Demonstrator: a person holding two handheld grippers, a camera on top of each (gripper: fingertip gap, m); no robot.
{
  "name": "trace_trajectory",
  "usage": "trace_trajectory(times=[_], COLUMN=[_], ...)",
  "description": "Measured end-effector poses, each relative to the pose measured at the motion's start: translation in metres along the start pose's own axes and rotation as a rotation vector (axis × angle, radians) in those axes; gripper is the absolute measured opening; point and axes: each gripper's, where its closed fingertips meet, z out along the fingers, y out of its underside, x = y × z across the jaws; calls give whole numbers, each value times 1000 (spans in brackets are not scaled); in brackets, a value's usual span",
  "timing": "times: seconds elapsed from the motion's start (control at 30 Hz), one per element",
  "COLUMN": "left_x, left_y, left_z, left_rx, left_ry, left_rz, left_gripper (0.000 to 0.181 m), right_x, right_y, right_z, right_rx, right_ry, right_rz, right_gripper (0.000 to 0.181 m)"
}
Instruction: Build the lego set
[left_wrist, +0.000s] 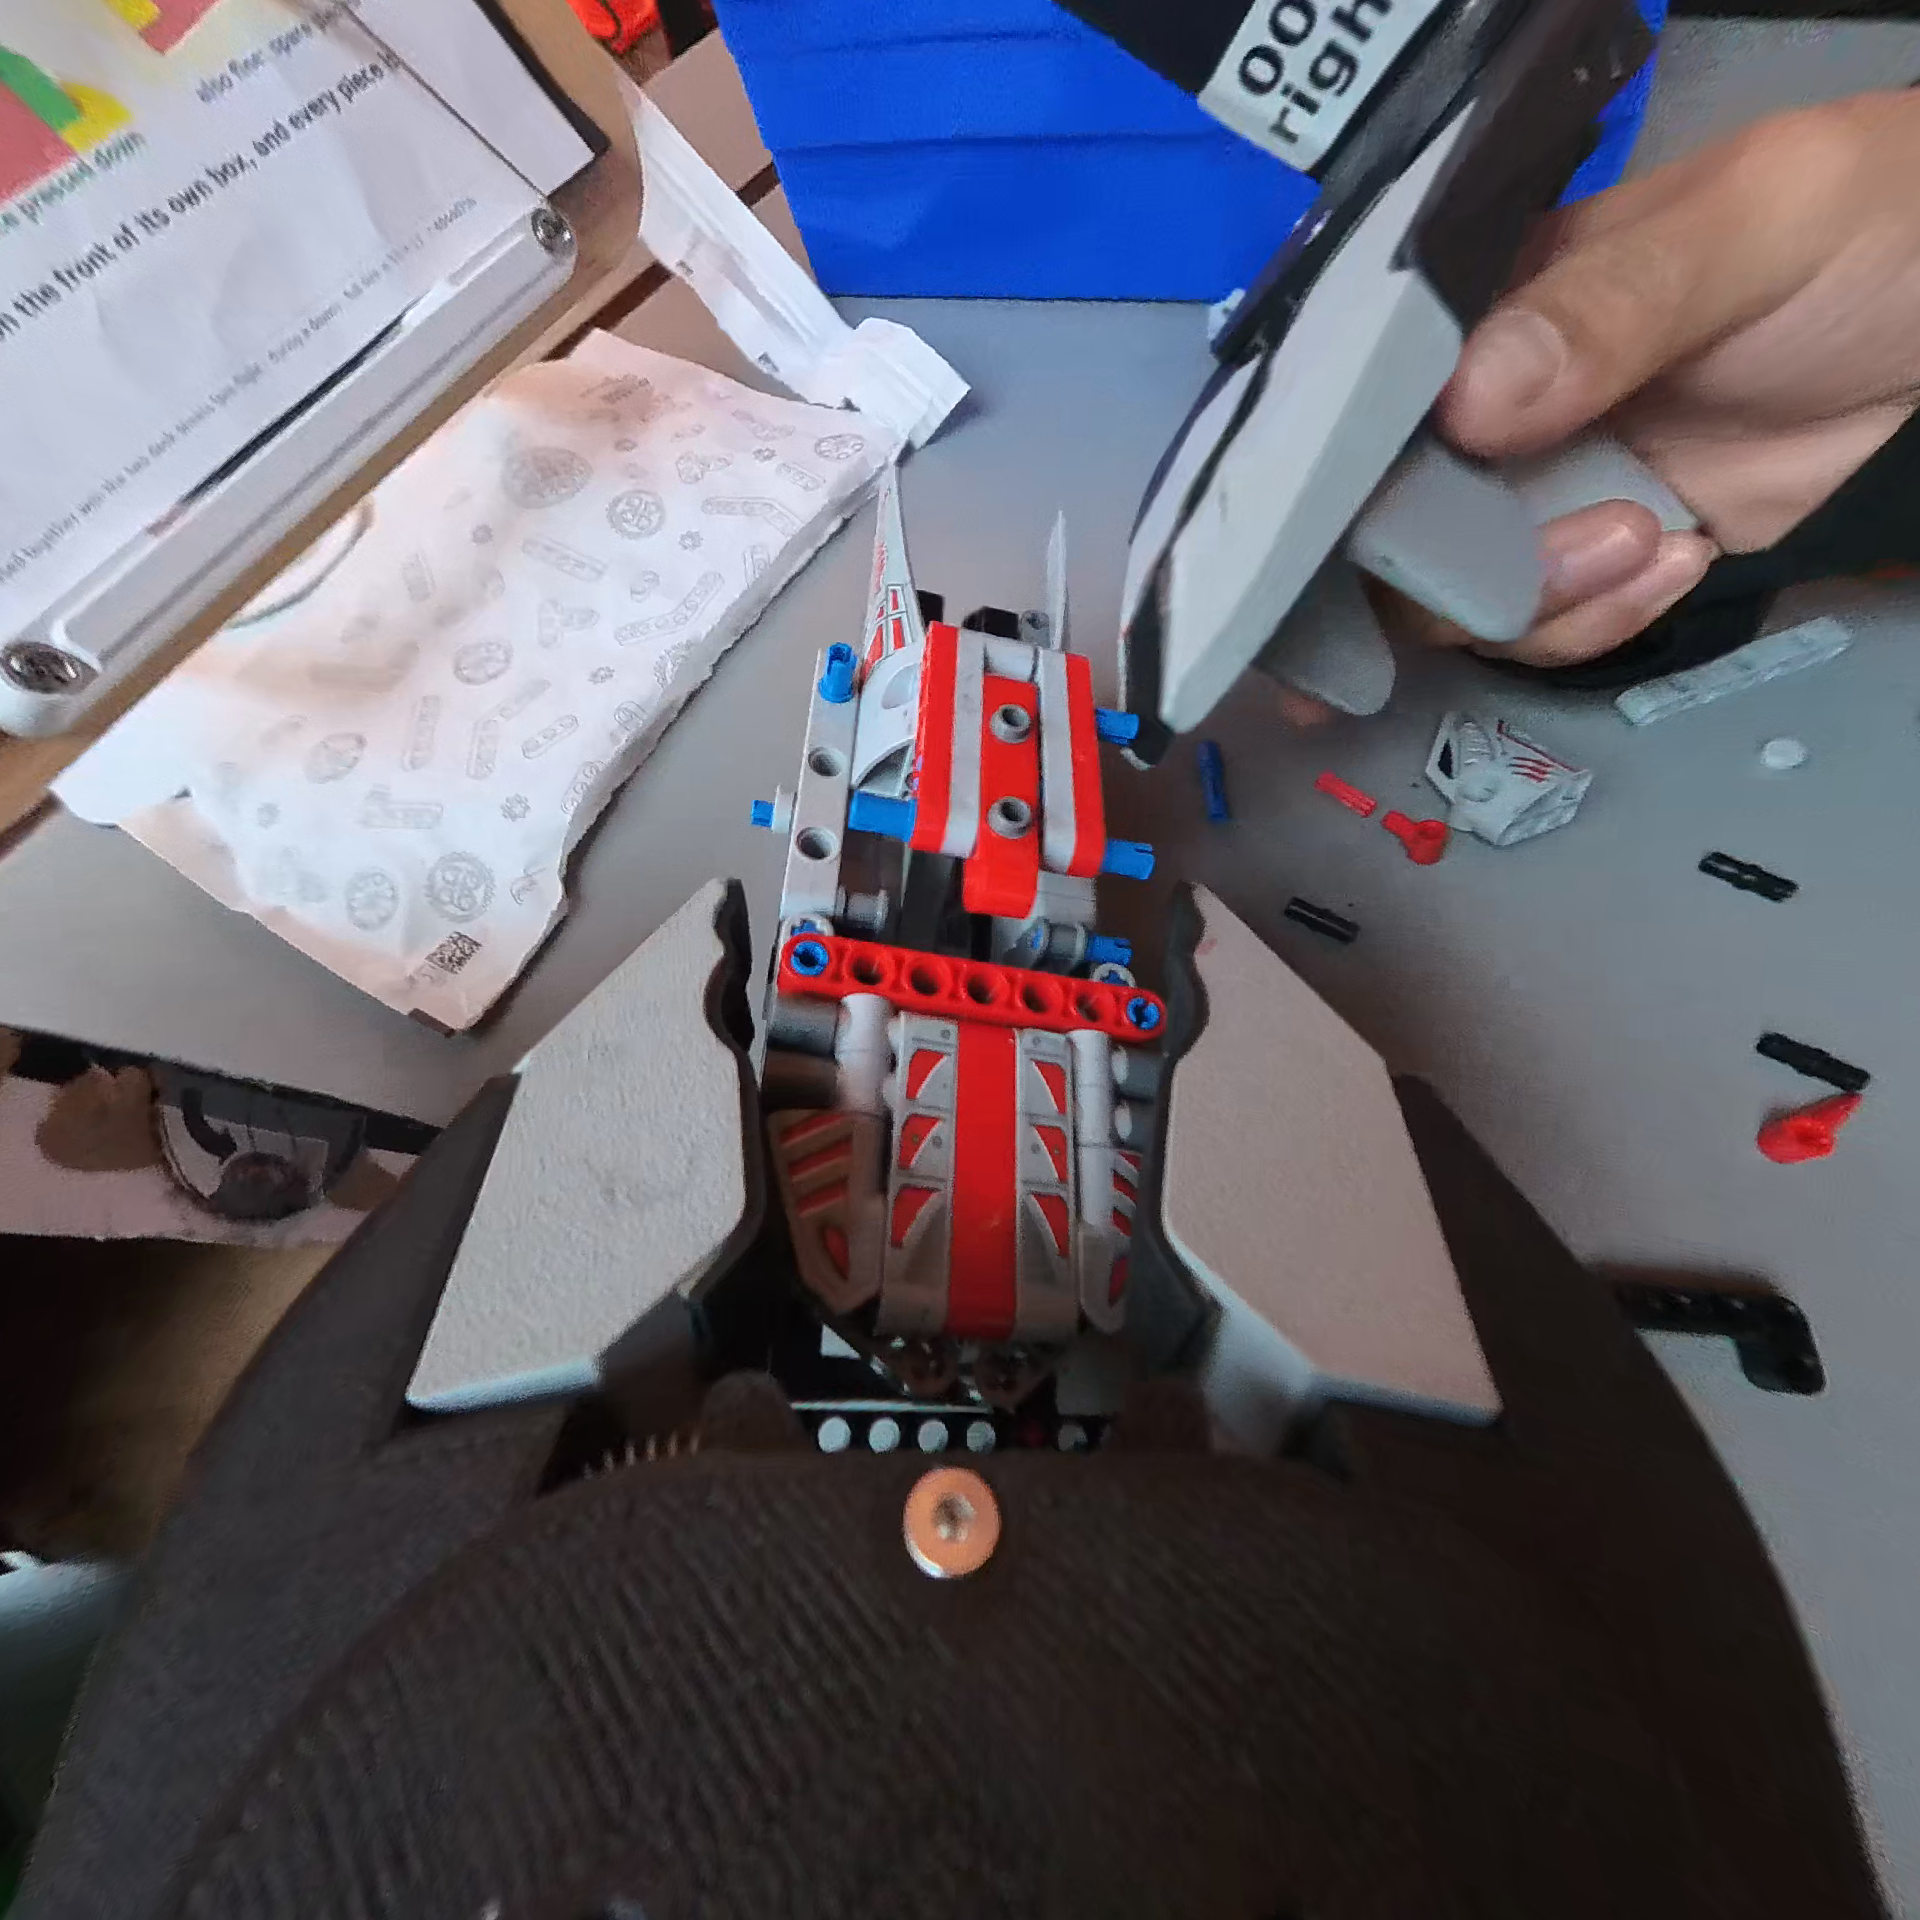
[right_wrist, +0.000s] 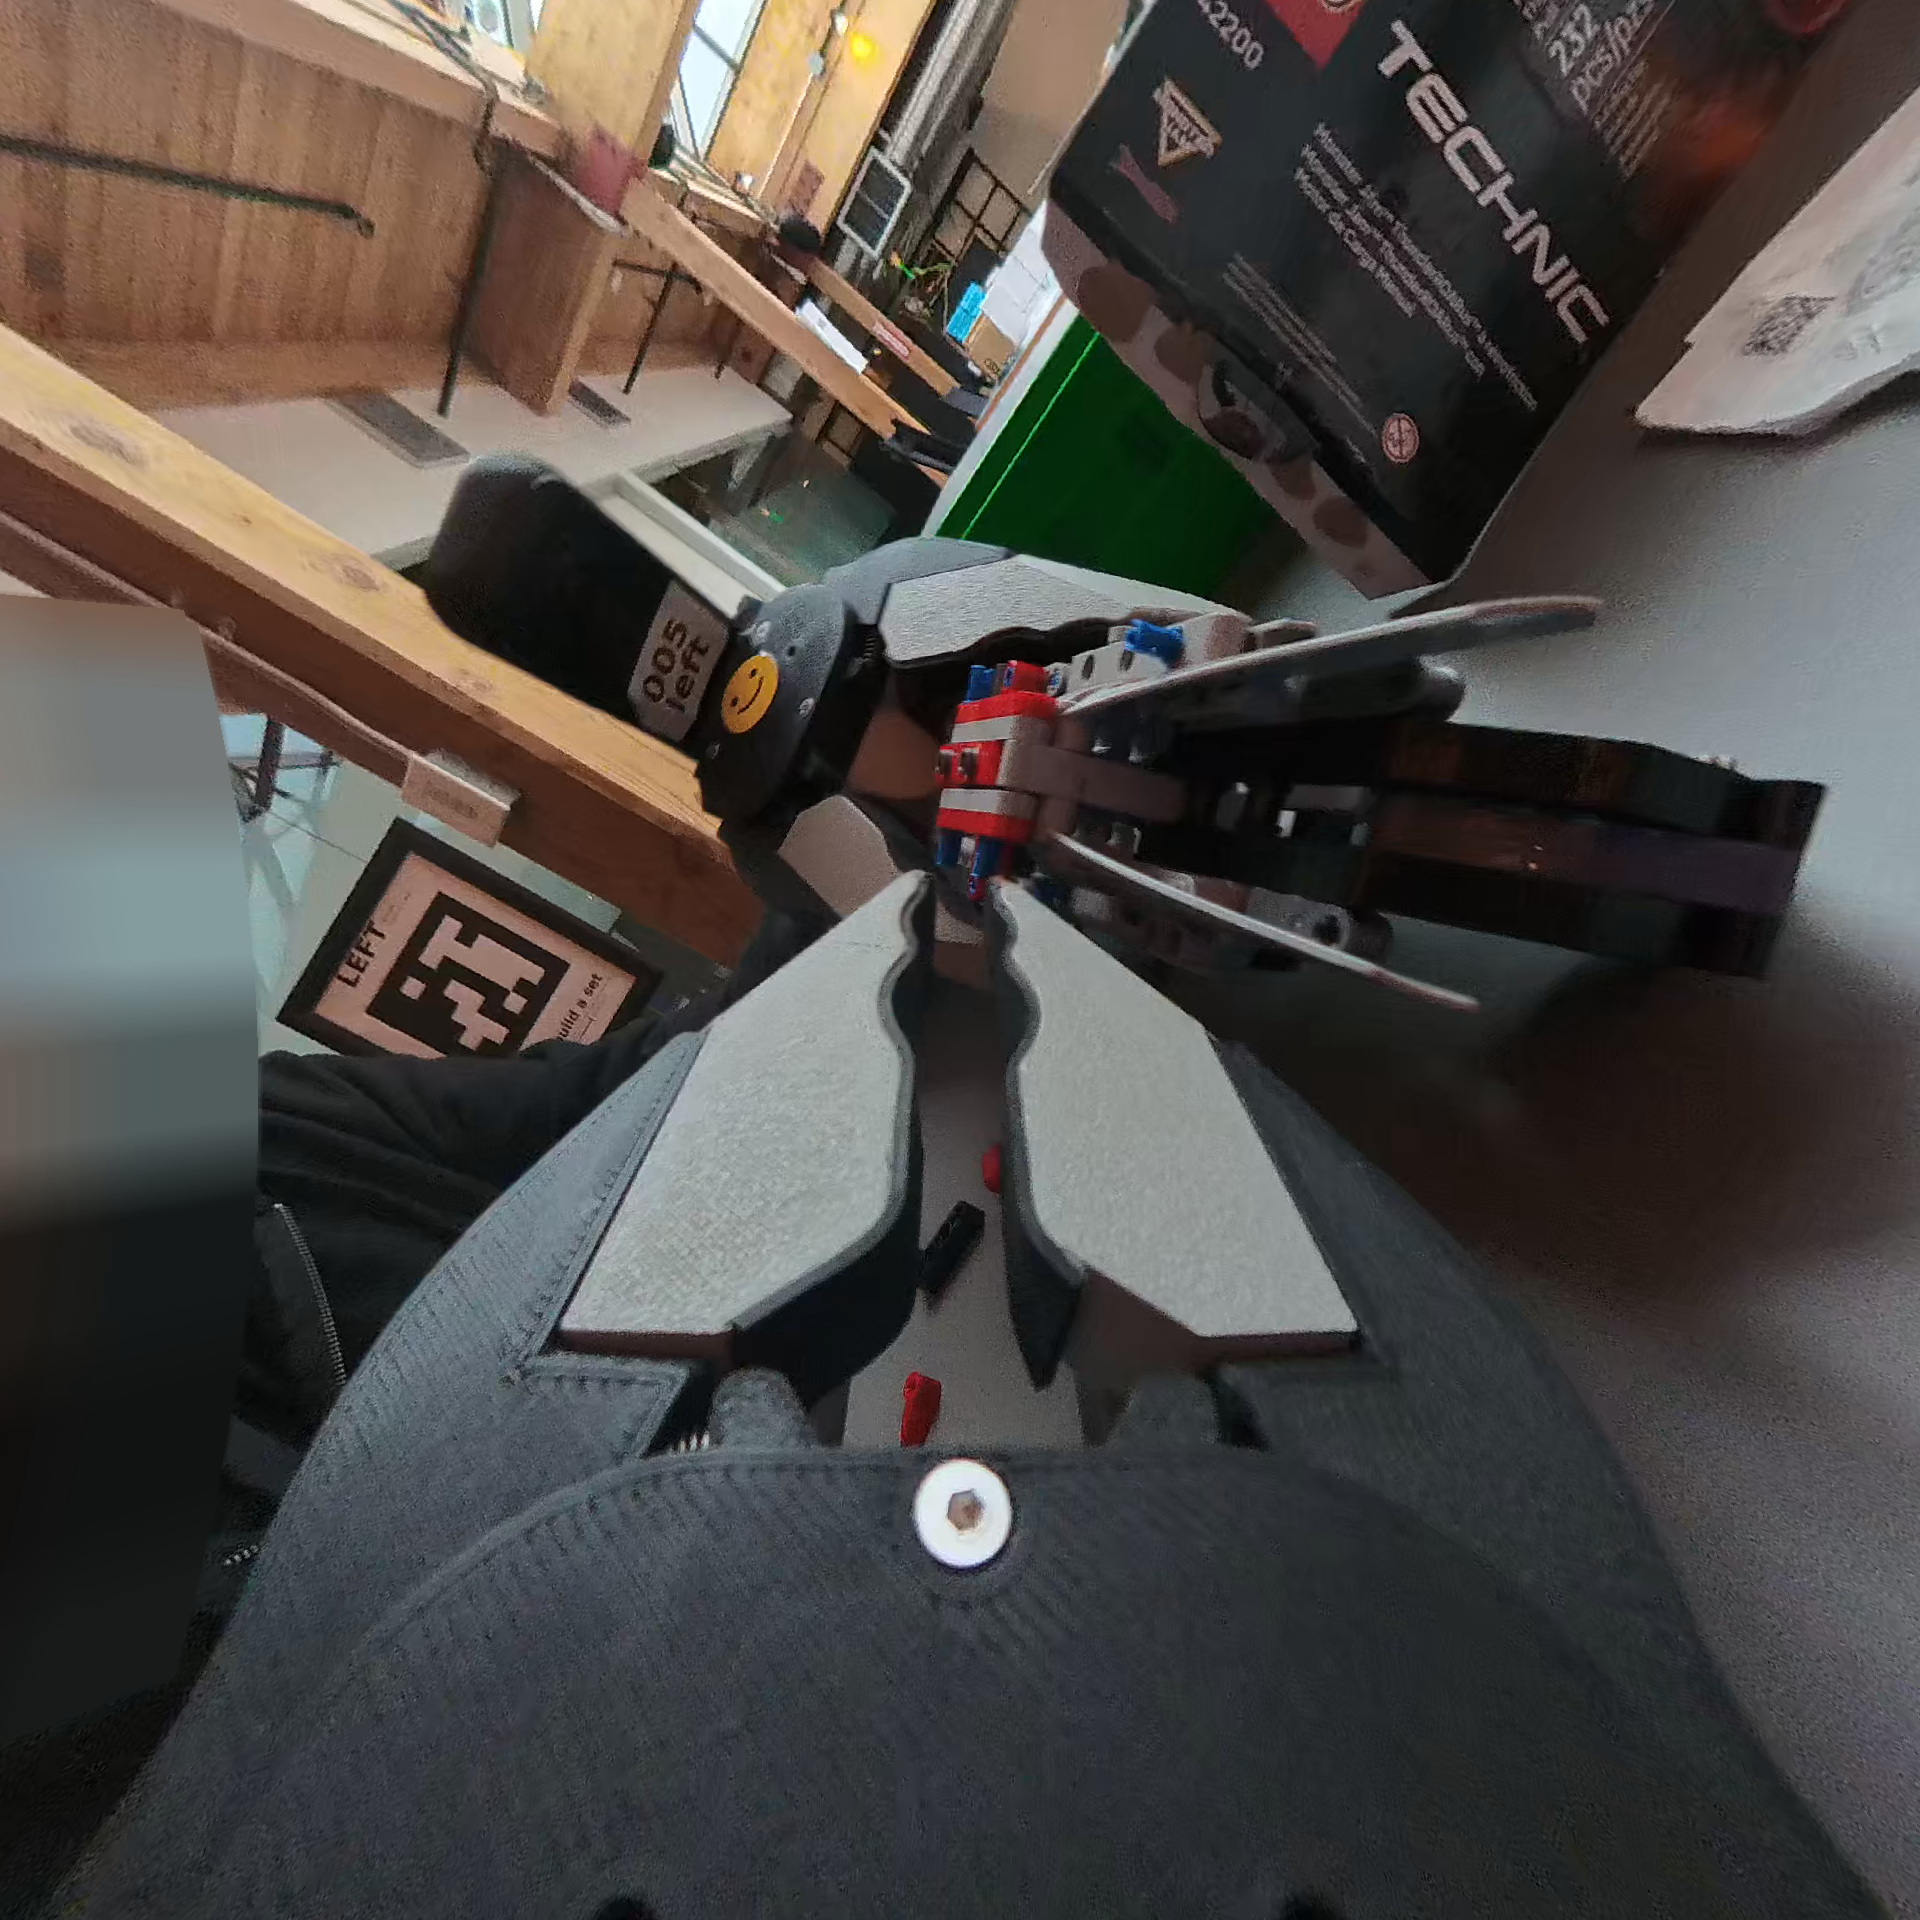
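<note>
1. In the left wrist view we see the left gripper (left_wrist: 961, 997) closed on the lego model (left_wrist: 966, 1039) — a red, grey and white vehicle with blue pins. Its two fingers press the sides of the model's body, and the model points away from the camera above the grey table (left_wrist: 1039, 416).
2. To the right of the model the right gripper (left_wrist: 1138, 727) comes down, held by a hand (left_wrist: 1704, 364). Its tip is just beside a blue pin (left_wrist: 1117, 724) on the model's side; we cannot tell from here how its jaws stand.
3. Farther right of the model lie loose pieces: a white printed panel (left_wrist: 1507, 779), red pins (left_wrist: 1413, 836) and black pins (left_wrist: 1320, 920). Left of the model lies a paper bag (left_wrist: 468, 675).
4. In the right wrist view the right gripper (right_wrist: 961, 904) has its jaws narrow, with a small gap and nothing clearly between them. The tips are just beside the red part of the model (right_wrist: 987, 779).
5. The left gripper (right_wrist: 894, 727) holds the model from behind — the set's black box (right_wrist: 1403, 260) stands beyond the model.
</note>
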Motion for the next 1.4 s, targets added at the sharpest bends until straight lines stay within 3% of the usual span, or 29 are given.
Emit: trace_trajectory(times=[0.1,0.23,0.43,0.73,0.9,1.03,1.4], left_x=[2,-2,6,14,17,8,10], left_y=[-1,1,-2,0,1,1,1], left_z=[0,-1,0,-4,-6,-5,-4], left_rx=[4,-3,7,22,17,-11,-12], left_ry=[-14,-6,-27,96,88,53,37], left_rz=[22,-18,51,23,98,45,41], left_gripper=[79,79,78,76,76,74,75], right_x=[1,7,3,-3,-4,0,0], right_y=[1,-3,-1,0,4,12,22], right_z=[0,-4,0,3,4,3,-1], right_rx=[14,40,37,60,34,-71,-148], right_ry=[-19,10,-24,-124,-121,-13,-5], right_rz=[30,57,50,104,106,-14,-60], right_gripper=[0,19,2,0,0,0,0])
